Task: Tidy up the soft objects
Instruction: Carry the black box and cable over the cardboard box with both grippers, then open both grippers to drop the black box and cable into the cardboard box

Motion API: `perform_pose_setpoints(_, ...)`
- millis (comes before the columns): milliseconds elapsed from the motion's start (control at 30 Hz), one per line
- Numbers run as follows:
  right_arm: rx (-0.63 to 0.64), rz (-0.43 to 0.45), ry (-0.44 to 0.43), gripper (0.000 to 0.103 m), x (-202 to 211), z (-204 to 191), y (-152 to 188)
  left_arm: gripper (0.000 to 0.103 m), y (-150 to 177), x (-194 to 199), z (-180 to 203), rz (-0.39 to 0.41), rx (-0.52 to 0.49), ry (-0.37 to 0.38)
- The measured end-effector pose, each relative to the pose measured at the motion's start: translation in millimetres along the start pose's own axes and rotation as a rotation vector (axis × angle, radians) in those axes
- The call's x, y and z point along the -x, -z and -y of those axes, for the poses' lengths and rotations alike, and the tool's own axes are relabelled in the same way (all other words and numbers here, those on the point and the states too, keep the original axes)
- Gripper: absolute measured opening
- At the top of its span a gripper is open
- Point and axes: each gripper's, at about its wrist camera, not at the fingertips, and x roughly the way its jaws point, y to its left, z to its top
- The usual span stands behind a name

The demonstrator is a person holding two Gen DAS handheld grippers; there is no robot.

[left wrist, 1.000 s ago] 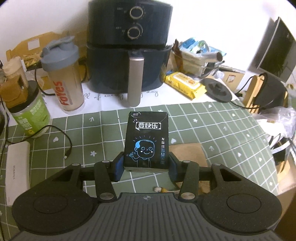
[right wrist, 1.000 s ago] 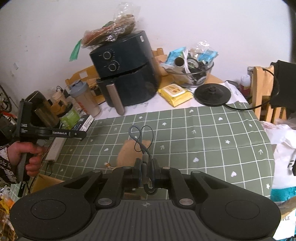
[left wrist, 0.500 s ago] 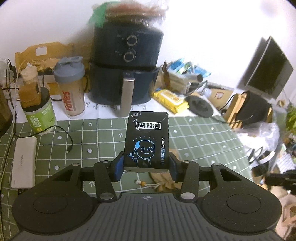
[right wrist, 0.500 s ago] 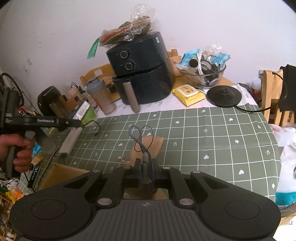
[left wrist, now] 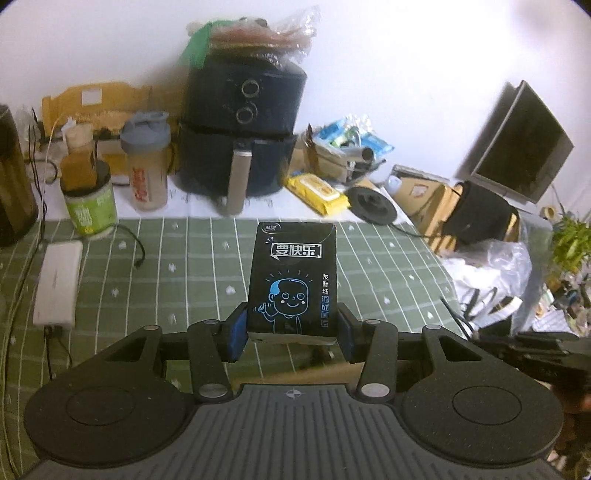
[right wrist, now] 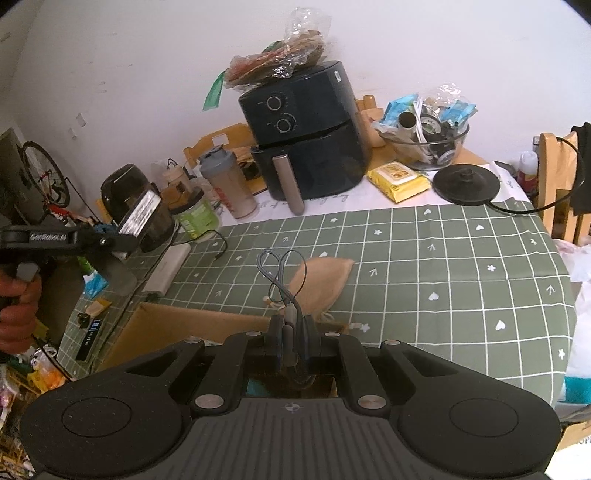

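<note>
Left wrist view: left gripper [left wrist: 291, 332] jaws clamped on the lower sides of a black soft pack printed with a blue cartoon face and white characters [left wrist: 293, 282], held upright above the green white-grid tablecloth surface [left wrist: 184, 266]. Pack's bottom edge hides whatever lies right under it; a tan patch shows below the jaws, too cut off to identify. Behind: dark blue air fryer [left wrist: 242, 133] with a crinkled plastic bag [left wrist: 258, 33] on top, contents blurred. Right edge of frame is dark and smeared; a black bar there, can't resolve it.

Right wrist view: right gripper [right wrist: 291, 341] jaws fully closed on the plug end of a thin grey looped cable [right wrist: 279, 271], loops standing up clear of the surface. Tan cloth pouch [right wrist: 321, 282] lies flat on the tablecloth just behind the cable, near end hidden by the jaws. Brown cardboard flap [right wrist: 184, 328] at the near edge, mostly cut off by the gripper body. At far left, a hand [right wrist: 18, 306] on the other gripper's handle, half out of frame.
</note>
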Motion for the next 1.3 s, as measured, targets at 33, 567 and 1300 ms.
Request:
perform_pose_setpoints(33, 0.0, -0.001, -0.002, 0.013, 1, -1, 1, 0.046, 4, 2, 3, -0.008, -0.001, 0.001)
perform_pose_setpoints(567, -0.007, -0.028, -0.003, 0.013, 19, -11, 23, 0.056, 64, 2, 31, -0.178, 0.025, -0.047)
perform_pose_setpoints(1300, 0.032, -0.056, 0.034, 0.013, 20, -28, 18, 0.072, 93, 13, 52, -0.205, -0.012, -0.172)
